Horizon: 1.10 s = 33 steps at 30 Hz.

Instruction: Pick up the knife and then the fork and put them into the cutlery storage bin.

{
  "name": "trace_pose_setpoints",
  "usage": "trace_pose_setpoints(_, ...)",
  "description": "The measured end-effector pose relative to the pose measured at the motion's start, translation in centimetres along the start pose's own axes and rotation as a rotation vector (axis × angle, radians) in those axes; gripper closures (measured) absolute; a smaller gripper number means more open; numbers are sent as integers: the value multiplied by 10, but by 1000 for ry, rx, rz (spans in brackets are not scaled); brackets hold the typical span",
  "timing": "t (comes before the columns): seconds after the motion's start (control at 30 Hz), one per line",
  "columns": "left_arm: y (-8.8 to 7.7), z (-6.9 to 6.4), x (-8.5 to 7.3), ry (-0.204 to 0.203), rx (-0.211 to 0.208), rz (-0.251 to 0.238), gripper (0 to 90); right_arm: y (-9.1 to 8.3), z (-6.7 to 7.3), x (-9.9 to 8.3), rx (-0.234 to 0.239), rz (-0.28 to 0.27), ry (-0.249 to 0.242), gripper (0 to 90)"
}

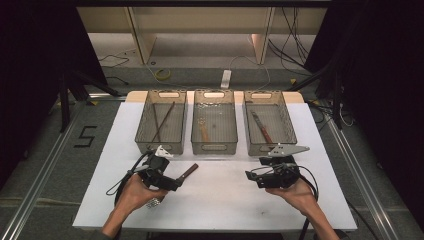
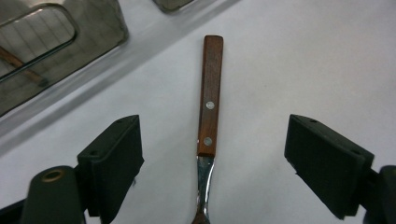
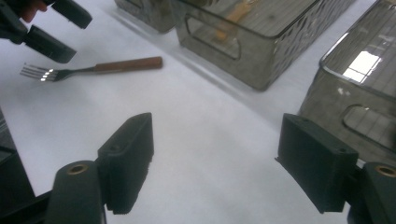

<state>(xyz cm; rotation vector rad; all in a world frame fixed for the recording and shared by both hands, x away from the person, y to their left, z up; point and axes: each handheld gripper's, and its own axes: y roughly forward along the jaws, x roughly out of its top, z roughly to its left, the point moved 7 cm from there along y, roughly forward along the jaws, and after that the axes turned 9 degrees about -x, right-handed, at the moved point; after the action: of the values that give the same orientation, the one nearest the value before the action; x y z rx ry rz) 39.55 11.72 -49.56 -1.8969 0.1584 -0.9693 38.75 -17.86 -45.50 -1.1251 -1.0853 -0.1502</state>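
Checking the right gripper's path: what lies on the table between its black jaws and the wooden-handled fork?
Nothing: the right gripper view shows bare white tabletop between the right gripper and the wooden-handled fork.

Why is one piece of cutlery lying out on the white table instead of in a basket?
The wooden-handled metal fork lies loose on the white table, while the other utensils sit in the three metal mesh baskets. The open left gripper hovers over it. Nothing looks spilled or damaged.
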Motion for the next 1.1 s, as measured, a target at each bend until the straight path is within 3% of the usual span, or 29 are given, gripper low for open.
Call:
trace_pose_setpoints(0.33, 15, 5, 0, -17, -16, 116, 299, 0, 15, -12, 25, 32, -33, 266)
trace_pose_setpoints(0.43, 18, 7, 0, -17, 6, 129, 342, 0, 17, -14, 29, 34, -33, 267)
trace_pose_setpoints(0.53, 21, 7, 2, -24, -4, 144, 389, 0, 20, -16, 33, 37, -37, 268)
trace_pose_setpoints(0.73, 31, 9, 2, -20, -12, 225, 467, -2, 21, -18, 39, 38, -39, 269)
trace_pose_setpoints(1.03, 36, 10, 3, -15, -22, 276, 573, -1, 25, -19, 46, 41, -48, 274)
trace_pose_setpoints(1.1, 38, 11, 3, -16, -8, 284, 592, -1, 25, -19, 48, 42, -47, 274)
